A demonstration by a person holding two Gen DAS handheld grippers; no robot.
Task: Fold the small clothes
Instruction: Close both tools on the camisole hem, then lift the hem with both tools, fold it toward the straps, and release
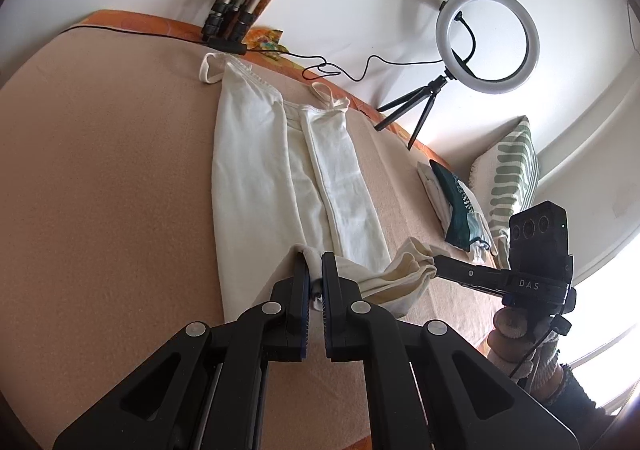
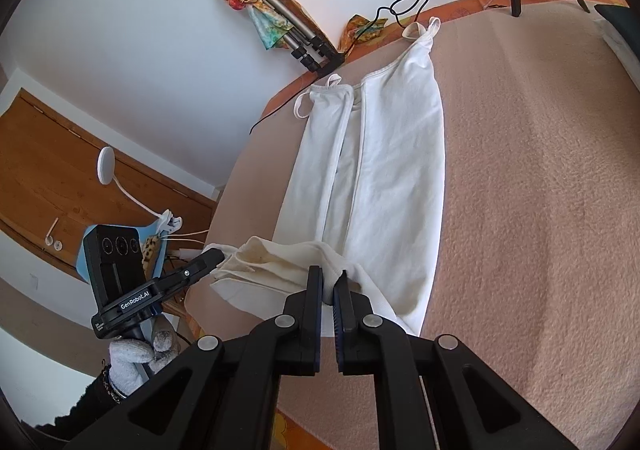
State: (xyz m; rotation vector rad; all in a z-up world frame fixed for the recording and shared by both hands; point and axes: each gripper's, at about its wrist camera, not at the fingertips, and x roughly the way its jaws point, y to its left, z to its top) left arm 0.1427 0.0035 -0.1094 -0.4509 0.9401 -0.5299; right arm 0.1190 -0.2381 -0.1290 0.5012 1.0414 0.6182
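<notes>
A white strappy top [image 1: 260, 154] lies lengthwise on the beige blanket [image 1: 100, 170], both long sides folded in toward its middle and the straps at the far end. My left gripper [image 1: 314, 262] is shut on the near hem, with cloth pinched between its pads. The right gripper [image 1: 438, 264] holds the other end of that hem, and the cloth bunches and sags between the two. In the right wrist view the top [image 2: 396, 170] runs away from my right gripper [image 2: 329, 278], which is shut on the hem. The left gripper [image 2: 218, 254] grips the hem's left corner, held by a gloved hand [image 2: 132, 358].
A ring light on a small tripod [image 1: 488, 38] stands at the blanket's far edge, its cable [image 1: 340, 70] trailing along it. Folded clothes [image 1: 452, 202] and a striped pillow [image 1: 512, 170] lie at the right. Tripod legs with a colourful scarf [image 1: 232, 18] lean at the back.
</notes>
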